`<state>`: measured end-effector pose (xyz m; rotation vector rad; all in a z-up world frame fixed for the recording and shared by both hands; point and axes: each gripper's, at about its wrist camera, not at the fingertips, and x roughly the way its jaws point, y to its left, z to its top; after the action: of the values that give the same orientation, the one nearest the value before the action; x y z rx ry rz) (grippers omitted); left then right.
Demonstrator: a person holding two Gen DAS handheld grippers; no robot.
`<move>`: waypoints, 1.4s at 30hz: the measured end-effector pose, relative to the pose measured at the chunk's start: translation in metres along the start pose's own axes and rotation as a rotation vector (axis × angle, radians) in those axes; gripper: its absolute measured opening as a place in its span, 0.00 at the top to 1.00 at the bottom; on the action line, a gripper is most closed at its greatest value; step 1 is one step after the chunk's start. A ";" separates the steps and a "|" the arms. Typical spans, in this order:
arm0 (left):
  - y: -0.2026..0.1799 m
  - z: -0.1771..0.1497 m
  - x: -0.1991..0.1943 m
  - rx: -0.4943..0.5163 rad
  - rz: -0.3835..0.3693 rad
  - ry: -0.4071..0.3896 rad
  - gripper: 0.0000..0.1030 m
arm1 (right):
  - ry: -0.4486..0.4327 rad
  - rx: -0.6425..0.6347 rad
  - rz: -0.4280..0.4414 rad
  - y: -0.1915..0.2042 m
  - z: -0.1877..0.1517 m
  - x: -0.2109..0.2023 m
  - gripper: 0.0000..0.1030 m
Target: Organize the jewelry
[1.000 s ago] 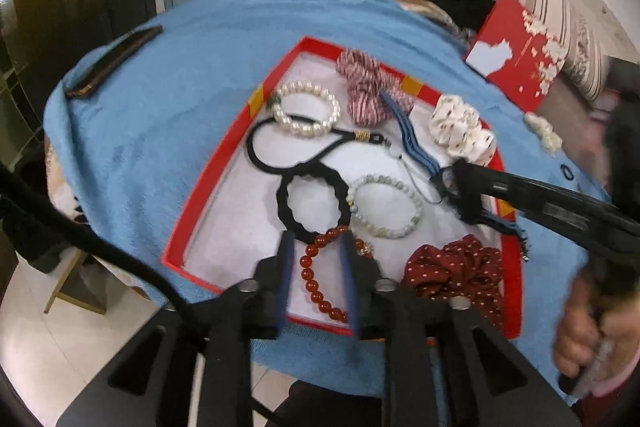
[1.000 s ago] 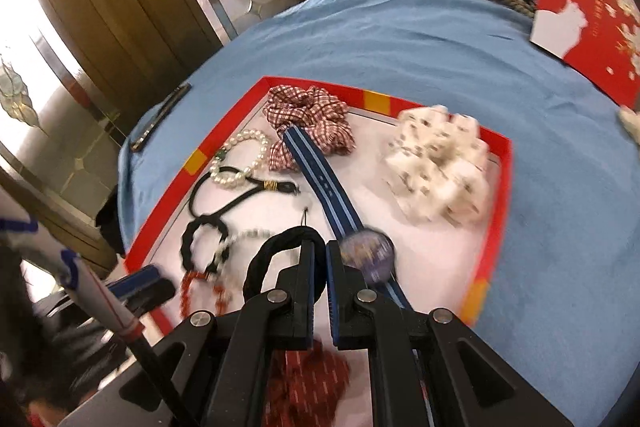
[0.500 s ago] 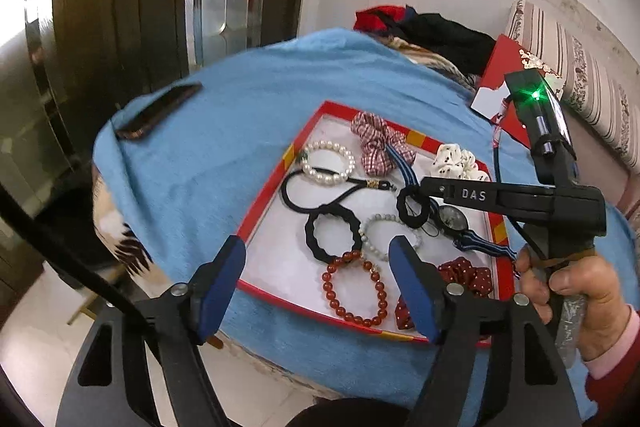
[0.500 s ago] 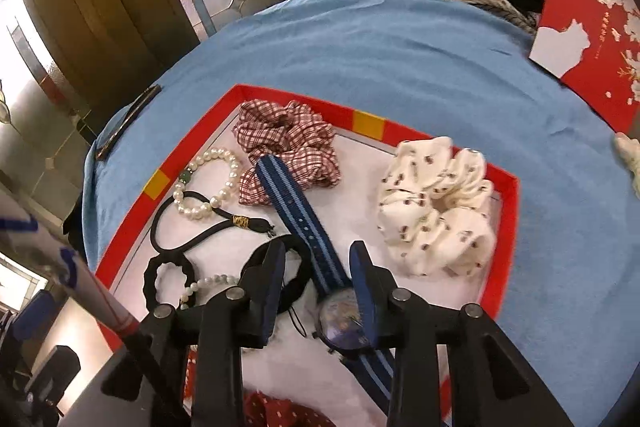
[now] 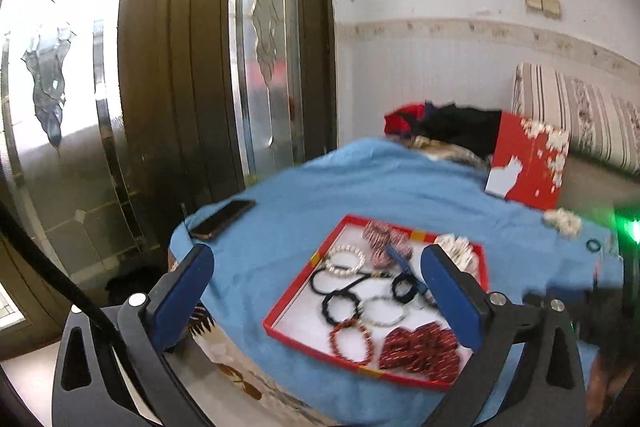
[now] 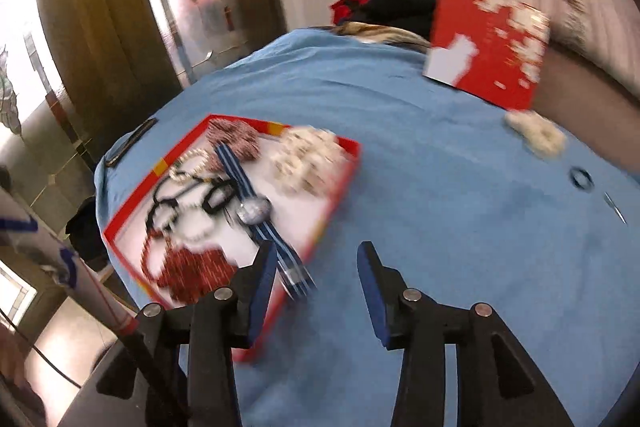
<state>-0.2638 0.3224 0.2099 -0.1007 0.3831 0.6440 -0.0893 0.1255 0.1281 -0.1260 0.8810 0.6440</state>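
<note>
On the blue cloth (image 6: 420,163), near its door-side edge: red tray (image 5: 298,293) with white floor, low stiff walls, yellow patches on the rim. Holds nearly all the jewelry. Red card box (image 6: 486,43) propped at the far edge, against the striped cushion. Dark phone (image 5: 222,218) flat at the cloth's near-door corner.

Left gripper (image 5: 316,291) held high and back from the tray, blue pads spread wide, nothing between them. Right gripper (image 6: 316,291) low over bare cloth just beside the tray's right wall, parted wide too, empty.

Inside the tray, largest first: dark red scrunchie (image 5: 420,347), soft, gathered, at the near corner; cream scrunchie (image 6: 308,159), puffy, by the far right wall; plaid scrunchie (image 5: 380,237) at the far wall; watch (image 6: 254,209), round glassy face, striped woven strap trailing over the near rim. Then rings of beads: pearl bracelet (image 5: 345,259), pale bead bracelet (image 5: 384,311), red bead bracelet (image 5: 351,335). Black hair ties (image 5: 340,305), rubbery, looped.

Loose on the cloth toward its right edge: fluffy white piece (image 6: 536,135), small dark ring (image 6: 582,179), thin metal pin (image 6: 614,207).

Likely step: fetch a stray. Approach from above, pads straddling; soft piece pinches easily, ring and pin lie flat, so press pads close to the cloth. Right view blurred; fine detail uncertain.
</note>
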 end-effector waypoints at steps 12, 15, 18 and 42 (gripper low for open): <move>-0.064 -0.003 -0.070 -0.012 -0.096 -0.077 0.00 | -0.019 0.065 -0.128 -0.042 -0.085 -0.057 0.55; -0.080 -0.012 -0.067 0.004 -0.138 -0.004 0.00 | -0.029 0.075 -0.144 -0.048 -0.092 -0.064 0.53; -0.098 -0.028 -0.052 0.041 -0.170 0.133 0.00 | -0.036 0.056 -0.175 -0.047 -0.098 -0.068 0.51; -0.124 -0.093 -0.017 0.137 -0.166 0.372 0.00 | -0.025 0.073 -0.277 -0.046 -0.099 -0.077 0.46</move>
<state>-0.2310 0.1948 0.1267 -0.1201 0.7687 0.4320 -0.1663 0.0167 0.1155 -0.1700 0.8430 0.3537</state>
